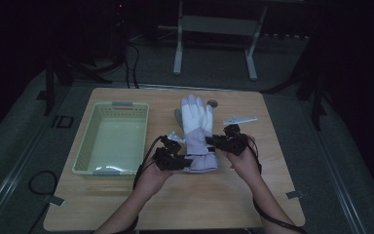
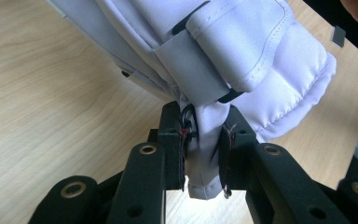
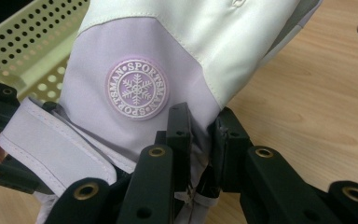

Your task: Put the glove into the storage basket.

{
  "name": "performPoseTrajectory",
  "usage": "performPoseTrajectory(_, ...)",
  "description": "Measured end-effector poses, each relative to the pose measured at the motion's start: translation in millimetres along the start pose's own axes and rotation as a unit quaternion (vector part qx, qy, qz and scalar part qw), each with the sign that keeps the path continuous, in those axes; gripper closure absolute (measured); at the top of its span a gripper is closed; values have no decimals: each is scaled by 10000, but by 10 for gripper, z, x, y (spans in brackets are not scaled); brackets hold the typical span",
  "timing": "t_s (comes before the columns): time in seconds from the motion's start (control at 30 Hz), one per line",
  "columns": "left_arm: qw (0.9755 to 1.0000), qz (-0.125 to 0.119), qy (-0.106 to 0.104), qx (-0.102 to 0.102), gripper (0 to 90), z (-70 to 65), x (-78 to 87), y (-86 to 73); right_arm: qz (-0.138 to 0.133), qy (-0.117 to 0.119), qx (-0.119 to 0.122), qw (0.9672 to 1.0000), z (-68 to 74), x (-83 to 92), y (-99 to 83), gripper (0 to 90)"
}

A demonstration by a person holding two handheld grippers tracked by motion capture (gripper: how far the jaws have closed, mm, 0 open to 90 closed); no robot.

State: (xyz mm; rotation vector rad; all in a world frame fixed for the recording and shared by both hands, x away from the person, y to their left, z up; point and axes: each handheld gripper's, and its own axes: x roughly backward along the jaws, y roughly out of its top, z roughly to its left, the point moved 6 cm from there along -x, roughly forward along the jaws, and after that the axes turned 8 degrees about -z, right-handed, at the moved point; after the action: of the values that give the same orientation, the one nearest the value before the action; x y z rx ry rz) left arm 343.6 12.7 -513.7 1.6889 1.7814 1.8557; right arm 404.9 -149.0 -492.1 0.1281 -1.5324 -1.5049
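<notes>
Both the left tool (image 1: 171, 157) and right tool (image 1: 224, 141) pinch the padded white-and-lilac ski glove (image 1: 197, 127) at centre frame; the perforated pale-green plastic basket (image 1: 91, 160) at left likely awaits it.

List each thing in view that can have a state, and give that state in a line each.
Glove: pinched at the cuff end by both grippers.
Basket: upright, nothing inside.
Left gripper: shut on glove fabric.
Right gripper: shut on glove fabric.
</notes>
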Motion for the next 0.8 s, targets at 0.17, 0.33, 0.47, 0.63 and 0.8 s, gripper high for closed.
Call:
performPoseTrajectory(0.17,9999,83,59,-93,742,42,119,31,-42,24,102,9999,113,-9,106,789)
performPoseTrajectory(0.33,9996,147,178,-174,748,126,304,71,-152,81,168,9997,280,-68,270,791)
performPoseTrajectory(0.47,9991,227,244,-267,749,181,433,81,-186,114,190,9996,352,-109,330,791)
performPoseTrajectory(0.63,9986,357,333,-181,750,282,601,73,-204,187,231,9994,507,-206,434,791)
performPoseTrajectory(0.8,9975,471,501,-188,758,417,790,37,-175,273,278,9991,696,-370,546,795)
